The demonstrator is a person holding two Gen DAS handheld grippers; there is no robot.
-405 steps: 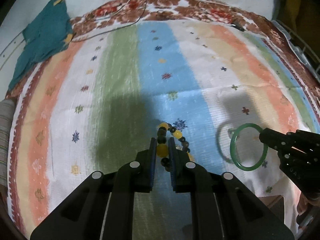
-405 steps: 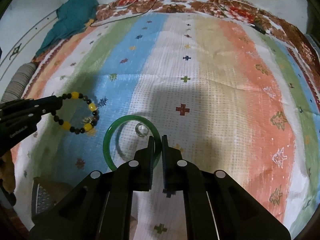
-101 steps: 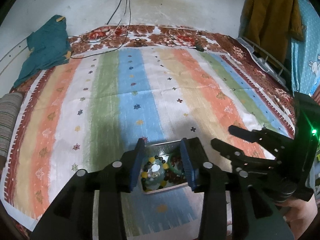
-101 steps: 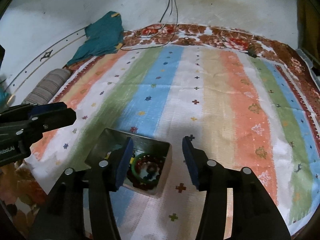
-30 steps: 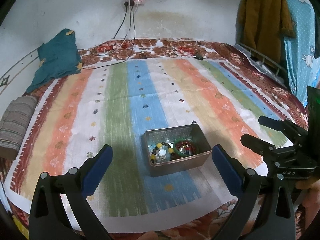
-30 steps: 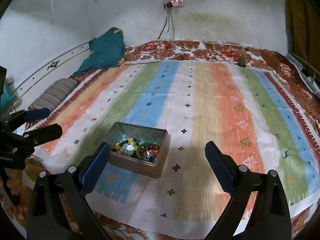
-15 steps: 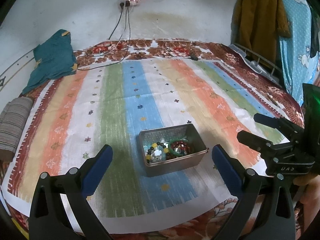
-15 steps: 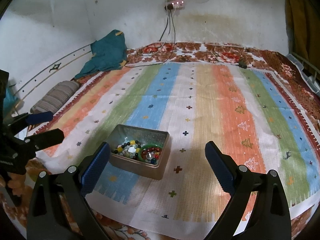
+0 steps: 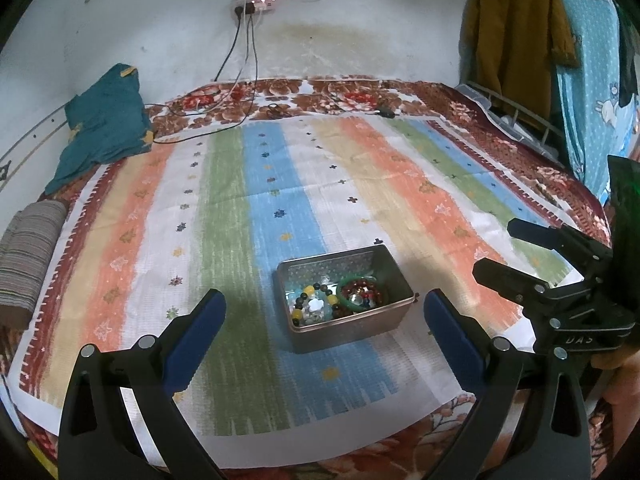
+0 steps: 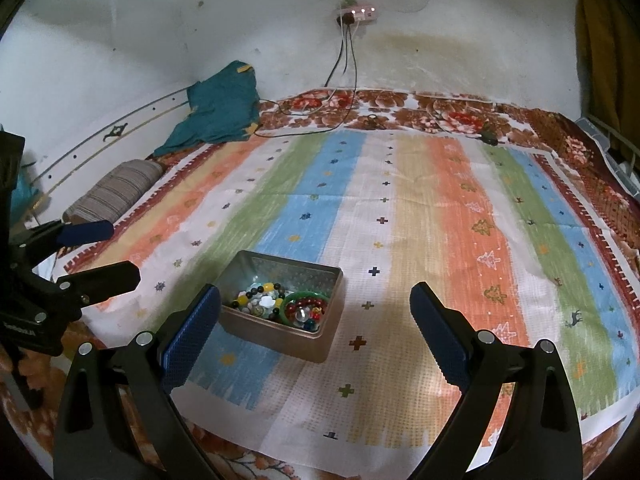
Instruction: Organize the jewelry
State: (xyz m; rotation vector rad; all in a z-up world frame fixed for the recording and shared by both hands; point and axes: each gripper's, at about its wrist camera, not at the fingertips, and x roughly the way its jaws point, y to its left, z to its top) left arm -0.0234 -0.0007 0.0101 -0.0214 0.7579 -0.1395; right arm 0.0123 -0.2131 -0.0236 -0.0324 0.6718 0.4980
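The jewelry is seen gathered in the metal tin (image 9: 344, 312) on the striped cloth (image 9: 248, 216), the green bangle (image 10: 307, 308) lying beside the beaded bracelets, so the sorting is judged finished and nothing more seems called for. The left gripper (image 9: 324, 320) and right gripper (image 10: 316, 320) are held back above the cloth's near edge, jaws spread wide and empty

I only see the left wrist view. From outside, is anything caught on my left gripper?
Observer: No. The right wrist view shows the left gripper from the side, open, with nothing between its fingers.
Operator: And the right gripper's pads?
Observer: The right gripper is wide open. Both blue pads are bare, and they frame the tin ahead.
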